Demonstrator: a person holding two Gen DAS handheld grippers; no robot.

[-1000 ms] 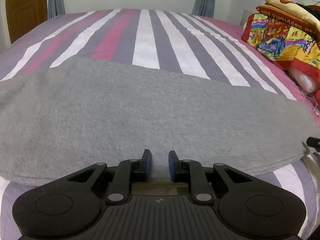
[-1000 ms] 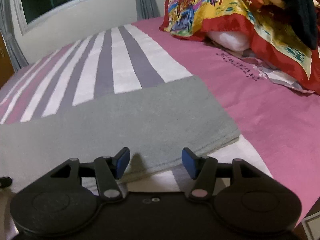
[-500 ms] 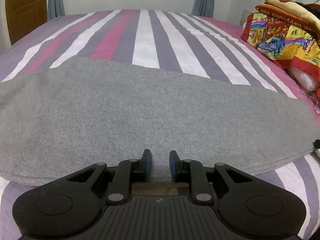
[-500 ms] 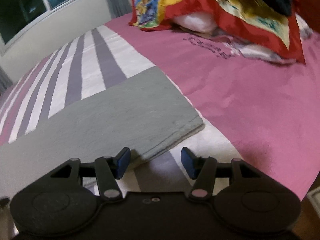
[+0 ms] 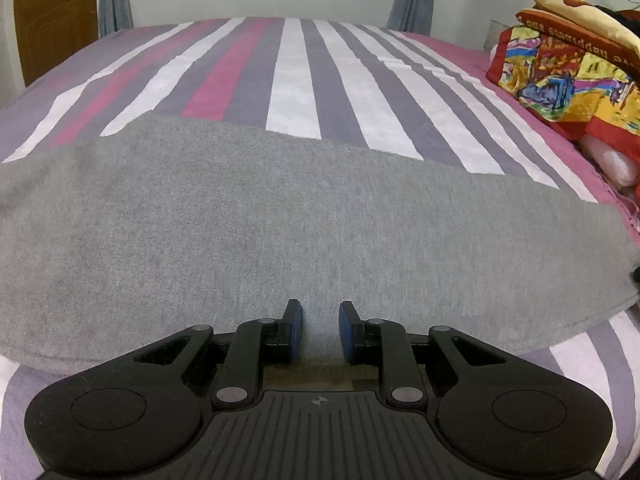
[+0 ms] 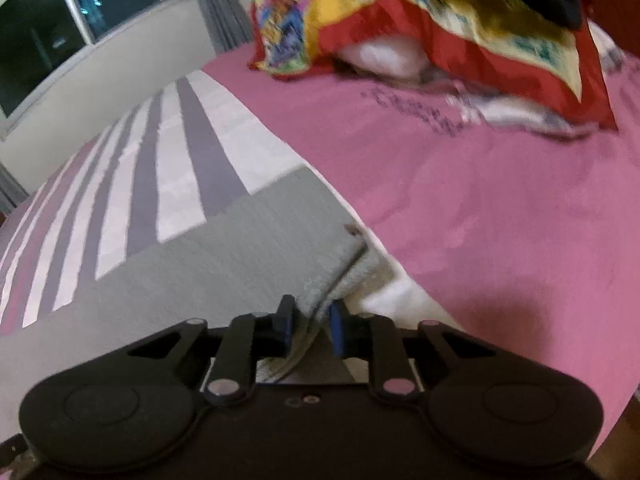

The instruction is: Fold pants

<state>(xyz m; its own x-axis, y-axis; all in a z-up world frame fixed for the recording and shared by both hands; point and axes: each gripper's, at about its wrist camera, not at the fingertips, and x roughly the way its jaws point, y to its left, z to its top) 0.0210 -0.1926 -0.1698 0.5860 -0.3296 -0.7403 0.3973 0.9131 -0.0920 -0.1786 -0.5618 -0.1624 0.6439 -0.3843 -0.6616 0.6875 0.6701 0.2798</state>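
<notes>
Pants: the grey pants (image 5: 304,232) lie flat across the striped bed (image 5: 296,76), one end near the pillows (image 5: 568,76).
Right claw: the right gripper (image 6: 310,330) has its jaws pinched on the corner of that end, which bunches between them.
Left claw: the left gripper (image 5: 319,330) has its jaws slightly apart at the near edge, with cloth between them; whether they grip it I cannot tell.
Doing it well: catch both layers, lift evenly, carry the end over squarely.
Change: a second ago the right jaws stood wide apart short of the corner; the left is unchanged.

the flat grey knit pants (image 5: 304,224) lie spread across the purple, white and pink striped bedsheet (image 5: 296,76). the black left gripper (image 5: 319,330) pinches their near edge. a colourful red-bordered pillow (image 5: 560,80) sits far right.
</notes>
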